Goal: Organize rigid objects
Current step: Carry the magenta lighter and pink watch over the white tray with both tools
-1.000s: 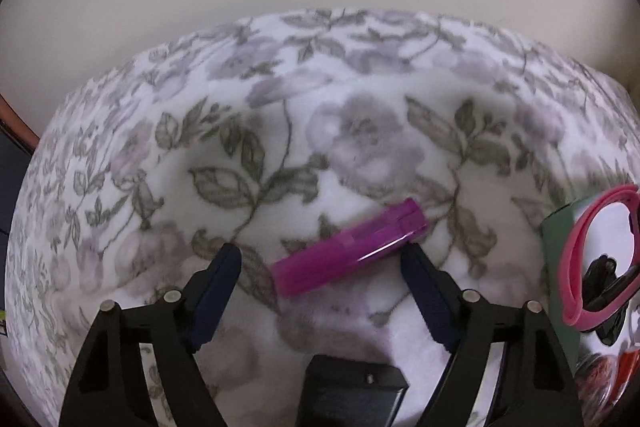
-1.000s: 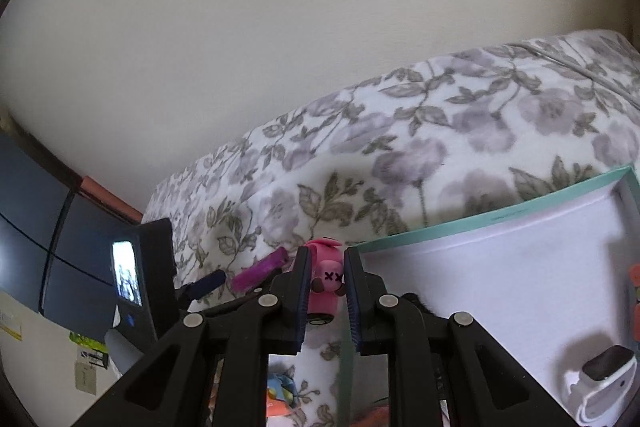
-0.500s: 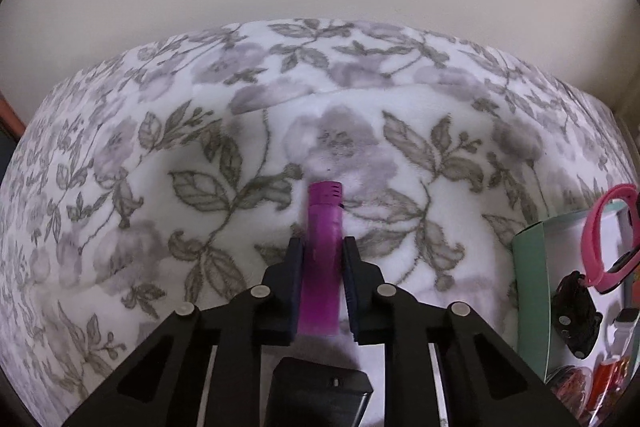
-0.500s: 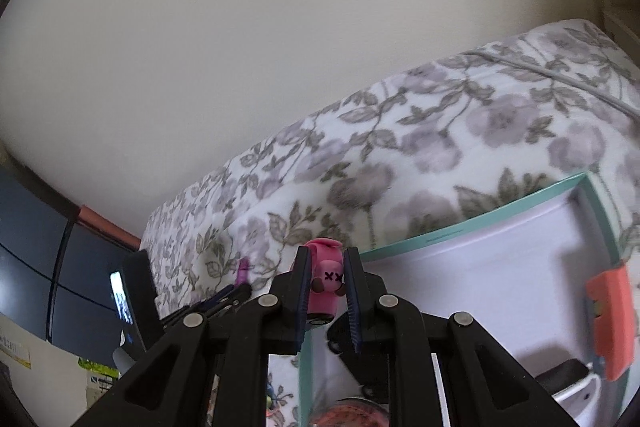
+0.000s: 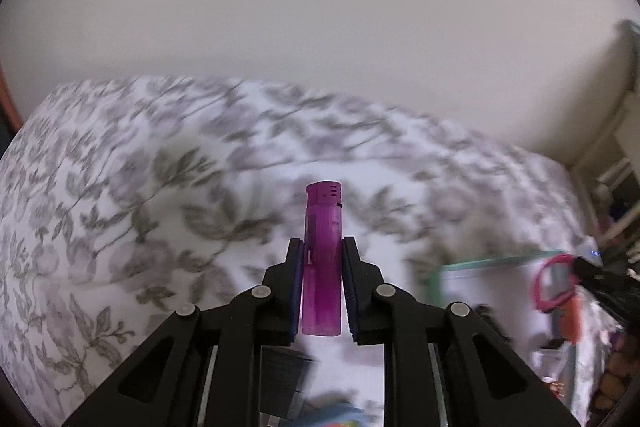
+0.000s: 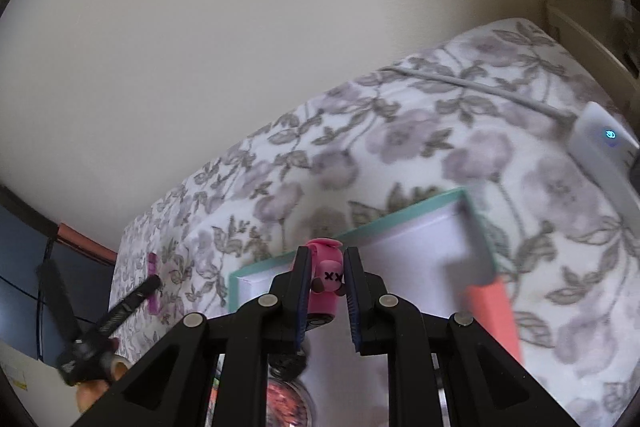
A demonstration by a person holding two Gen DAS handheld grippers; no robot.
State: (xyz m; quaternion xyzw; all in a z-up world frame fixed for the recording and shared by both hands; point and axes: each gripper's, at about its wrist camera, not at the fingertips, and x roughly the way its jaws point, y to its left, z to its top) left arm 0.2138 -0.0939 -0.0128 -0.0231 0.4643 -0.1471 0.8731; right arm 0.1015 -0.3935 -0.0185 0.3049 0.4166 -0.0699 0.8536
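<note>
**Both grippers loaded, box right below**

While the left hand-held gripper [image 5: 322, 259] is clamped narrow on a purple lighter [image 5: 322, 251], the right hand-held gripper [image 6: 327, 269] is squeezed just as tight on a little pink figure [image 6: 326, 281] with black "xx" eyes. The lighter stands upright between the pads, cap end poking out past the fingertips, up off the floral blanket [image 5: 120, 187] that covers the bed. That view is pretty blurry, so don't ask me for fine detail.

Using the teal-rimmed box [image 6: 400, 217] as the landmark: the pink figure sits in the right gripper over the box's near-left part, just inside the left rim. The box has a white inside and lies on the same blanket. At the box's right wall there's an orange-red flat thing [image 6: 494, 311], smeared by blur. A black item and something round and reddish peek out under the gripper at the box's near end, too hidden to name.

Left of the box, well apart from it, you can spot the other gripper with the purple lighter in the right wrist view. Beyond the box's far-right corner a white device [image 6: 600, 143] with a small blue light lies on the blanket. From the left wrist view the box [image 5: 492, 261] is off to the lower right, with a pink band [image 5: 554, 283] in it.
</note>
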